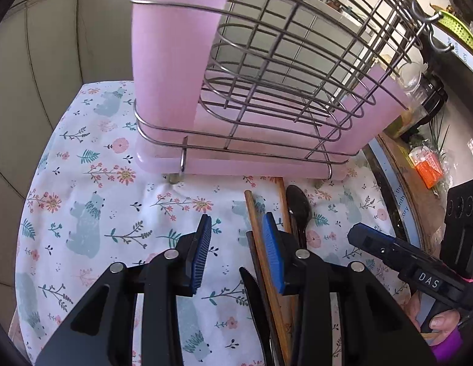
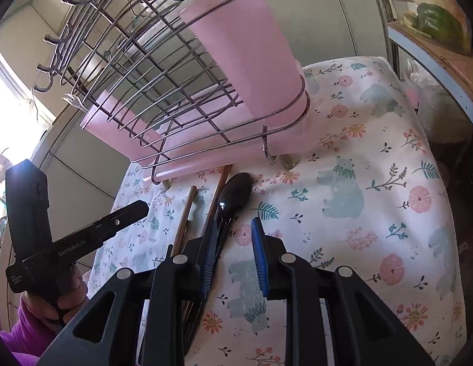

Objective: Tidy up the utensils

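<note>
On the table lies a cloth (image 1: 93,183) with bears and flowers on it. At the back of the cloth stands a wire rack (image 1: 266,70) on a pink tray (image 1: 251,164). A tall pink cup (image 1: 166,61) sits in one end of the rack, and a dark stick pokes out of its top.

Just in front of the rack lie the utensils, side by side on the cloth. They are a black spoon (image 1: 299,206), two brown chopsticks (image 1: 257,228) and a black knife (image 1: 251,289) with a jagged edge. The spoon bowl points toward the rack.

The left gripper (image 1: 238,251) hangs over the cloth with its blue pads apart. Nothing is between the pads. The right pad is over the chopsticks, but I cannot tell if it touches them.

The right gripper (image 2: 233,256) hangs over the spoon handle. Its blue pads are apart too, and only cloth shows between them. The spoon (image 2: 233,196) runs under the left pad. It grasps nothing.

Each camera sees the other gripper off to the side, held by a hand (image 2: 53,299) in a purple sleeve (image 2: 23,341).
</note>
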